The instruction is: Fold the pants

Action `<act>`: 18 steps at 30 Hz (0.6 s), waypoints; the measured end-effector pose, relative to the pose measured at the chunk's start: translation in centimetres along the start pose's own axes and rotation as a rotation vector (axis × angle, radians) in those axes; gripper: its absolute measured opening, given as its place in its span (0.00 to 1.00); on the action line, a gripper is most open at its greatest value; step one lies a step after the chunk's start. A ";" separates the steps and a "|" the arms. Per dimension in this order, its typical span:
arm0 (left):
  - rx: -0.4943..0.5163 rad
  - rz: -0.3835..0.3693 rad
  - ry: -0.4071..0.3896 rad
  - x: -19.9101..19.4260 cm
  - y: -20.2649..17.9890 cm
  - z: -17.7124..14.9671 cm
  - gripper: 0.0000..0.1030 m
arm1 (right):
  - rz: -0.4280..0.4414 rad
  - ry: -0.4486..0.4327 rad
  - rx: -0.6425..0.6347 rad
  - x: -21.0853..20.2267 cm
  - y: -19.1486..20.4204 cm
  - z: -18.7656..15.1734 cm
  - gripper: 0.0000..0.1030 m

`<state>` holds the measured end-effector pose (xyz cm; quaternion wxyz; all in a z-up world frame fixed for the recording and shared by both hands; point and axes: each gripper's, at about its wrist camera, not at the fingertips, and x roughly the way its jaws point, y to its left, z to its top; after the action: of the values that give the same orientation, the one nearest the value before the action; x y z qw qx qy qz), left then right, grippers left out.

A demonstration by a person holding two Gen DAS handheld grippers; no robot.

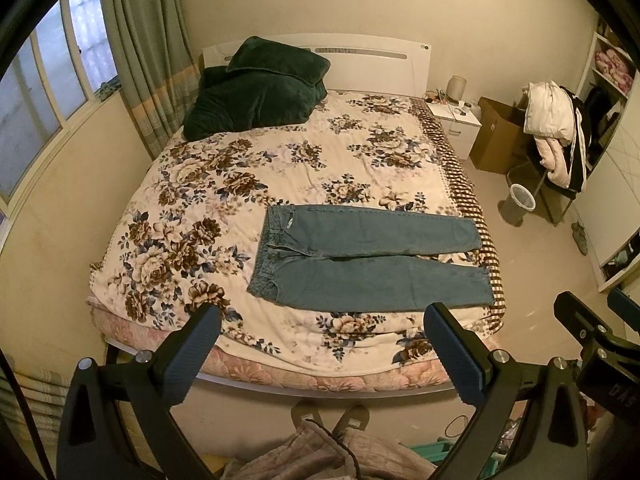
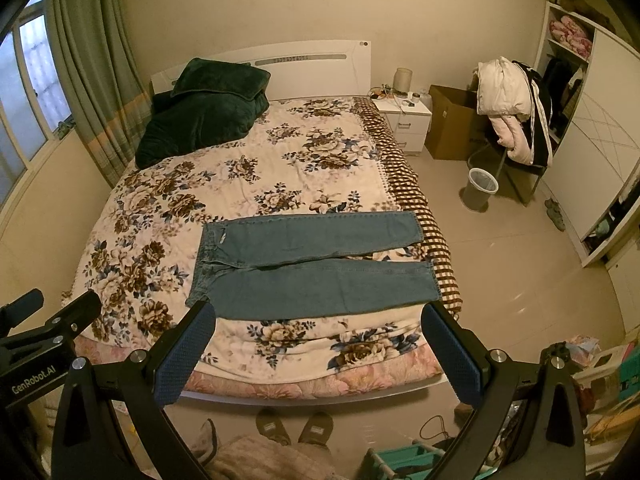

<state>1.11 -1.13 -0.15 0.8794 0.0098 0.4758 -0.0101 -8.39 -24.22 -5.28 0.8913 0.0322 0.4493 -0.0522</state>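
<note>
Blue jeans (image 1: 368,258) lie flat and unfolded on the floral bedspread (image 1: 224,200), near the bed's foot edge, waistband toward the window side, both legs running toward the checked border (image 1: 460,176). Left gripper (image 1: 322,326) is spread wide, holding nothing, hanging above the foot edge short of the jeans. Right gripper (image 2: 320,322) same: jaws apart, empty, just short of the jeans' near leg. Dark green blanket (image 1: 256,92) piled at the headboard end. Beyond the checked border: white nightstand (image 2: 406,122), cardboard box (image 2: 450,124), bin (image 2: 480,188), possibly mesh
</note>
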 end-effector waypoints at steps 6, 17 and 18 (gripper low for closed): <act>-0.002 -0.002 -0.002 0.0 -0.9 0.3 1.00 | 0.003 -0.005 -0.004 -0.6 -0.2 0.2 1.00; -0.002 -0.005 -0.004 0.0 -0.8 0.3 1.00 | 0.002 -0.006 -0.003 -0.6 -0.2 0.0 1.00; -0.001 -0.003 -0.006 0.0 -0.9 0.3 1.00 | 0.002 -0.005 -0.003 -0.7 -0.2 0.1 1.00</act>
<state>1.35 -2.08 0.01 0.8808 0.0085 0.4734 -0.0113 -8.74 -24.39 -4.68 0.8926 0.0312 0.4470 -0.0506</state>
